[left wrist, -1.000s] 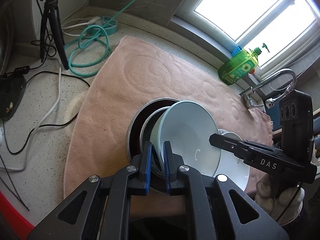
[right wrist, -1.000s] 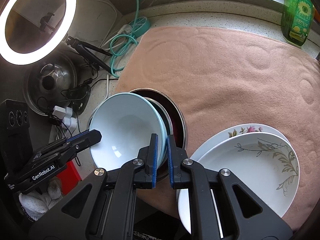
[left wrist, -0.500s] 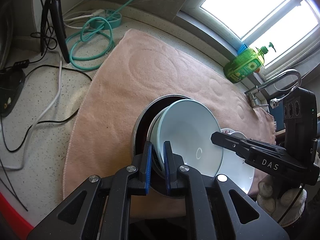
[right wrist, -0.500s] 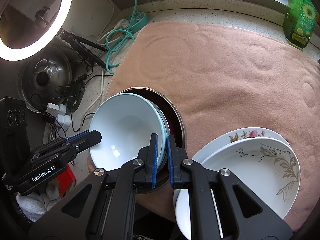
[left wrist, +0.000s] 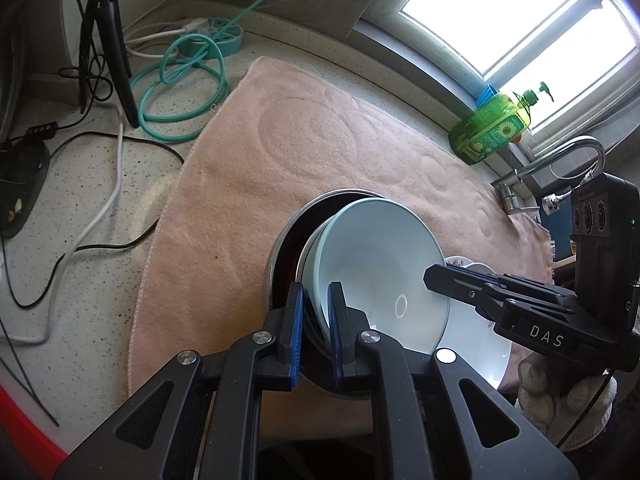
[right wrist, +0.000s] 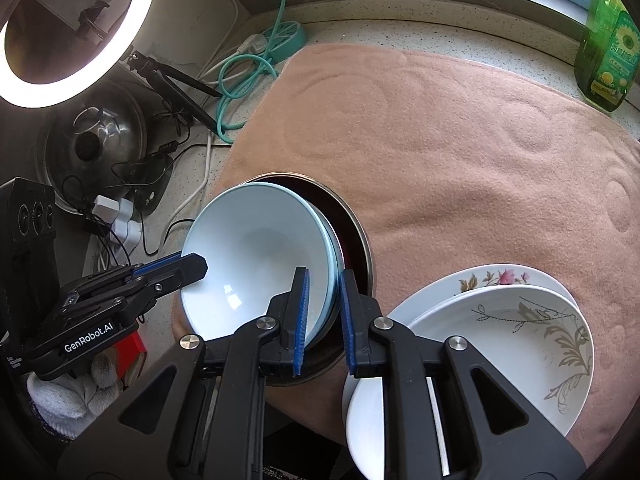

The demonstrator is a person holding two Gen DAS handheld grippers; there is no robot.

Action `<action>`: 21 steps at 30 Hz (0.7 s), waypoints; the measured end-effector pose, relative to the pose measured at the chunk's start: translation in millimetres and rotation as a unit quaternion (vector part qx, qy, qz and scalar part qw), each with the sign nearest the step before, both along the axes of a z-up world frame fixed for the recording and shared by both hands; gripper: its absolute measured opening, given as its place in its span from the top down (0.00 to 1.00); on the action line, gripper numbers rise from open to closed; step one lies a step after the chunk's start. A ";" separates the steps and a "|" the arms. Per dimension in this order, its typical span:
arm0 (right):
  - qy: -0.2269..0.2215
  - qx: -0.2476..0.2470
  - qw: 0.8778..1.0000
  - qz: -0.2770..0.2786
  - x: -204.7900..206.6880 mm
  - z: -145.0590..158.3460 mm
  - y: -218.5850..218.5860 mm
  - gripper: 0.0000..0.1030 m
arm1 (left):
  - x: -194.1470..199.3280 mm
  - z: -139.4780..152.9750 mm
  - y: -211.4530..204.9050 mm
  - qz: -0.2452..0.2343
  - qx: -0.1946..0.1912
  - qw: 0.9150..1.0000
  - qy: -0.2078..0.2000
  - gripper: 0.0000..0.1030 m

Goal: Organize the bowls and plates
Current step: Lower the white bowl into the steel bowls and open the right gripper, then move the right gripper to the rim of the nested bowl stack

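Left jaws clamped, right jaws opening

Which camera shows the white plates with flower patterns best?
The right wrist view: both stacked white plates with flower patterns show, a pink-flowered rim and a grey leafy spray. In the left wrist view only a slice peeks out behind the pale blue bowl.

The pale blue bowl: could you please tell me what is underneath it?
The pale blue bowl lies tilted in a second, similar bowl, both inside a metal pot with a dark red interior on the pink towel. The pot's bottom is covered.
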State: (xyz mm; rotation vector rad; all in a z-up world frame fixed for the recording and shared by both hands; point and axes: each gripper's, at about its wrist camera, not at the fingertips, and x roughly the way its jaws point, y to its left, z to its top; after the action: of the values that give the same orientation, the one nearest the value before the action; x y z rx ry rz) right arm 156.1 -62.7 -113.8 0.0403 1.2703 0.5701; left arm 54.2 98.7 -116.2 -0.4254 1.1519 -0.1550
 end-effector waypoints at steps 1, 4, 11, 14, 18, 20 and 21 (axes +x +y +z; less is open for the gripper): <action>-0.007 0.001 1.000 0.000 -0.8 2.9 -0.9 0.61 | -0.4 0.7 0.1 0.000 0.002 1.000 -0.001 0.89; -0.025 0.007 1.000 -0.002 -1.8 13.1 -6.0 0.51 | -2.5 4.8 2.4 0.003 0.003 1.000 -0.006 0.80; -0.053 0.027 0.998 -0.019 0.0 33.4 -23.8 0.29 | -9.2 20.4 13.4 0.016 0.005 0.999 -0.030 0.52; -0.054 0.030 0.998 -0.021 2.1 36.5 -31.3 0.25 | -12.9 25.8 17.7 0.020 0.011 0.999 -0.038 0.38; -0.055 0.031 0.998 -0.031 1.7 37.0 -41.1 0.15 | -16.1 23.3 24.9 0.037 0.008 0.999 -0.030 0.32; -0.054 0.035 0.997 -0.038 0.9 35.9 -46.5 0.15 | -19.0 19.8 28.1 0.043 0.007 0.999 -0.025 0.32; -0.052 0.036 0.997 -0.040 0.4 34.9 -49.6 0.15 | -20.5 17.8 29.1 0.045 0.005 0.999 -0.022 0.32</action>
State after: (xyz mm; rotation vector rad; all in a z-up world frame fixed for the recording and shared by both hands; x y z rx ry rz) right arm 156.5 -112.3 -78.9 0.1195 1.1408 0.5410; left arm 33.7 127.9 -98.4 -0.4614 1.0876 -0.0803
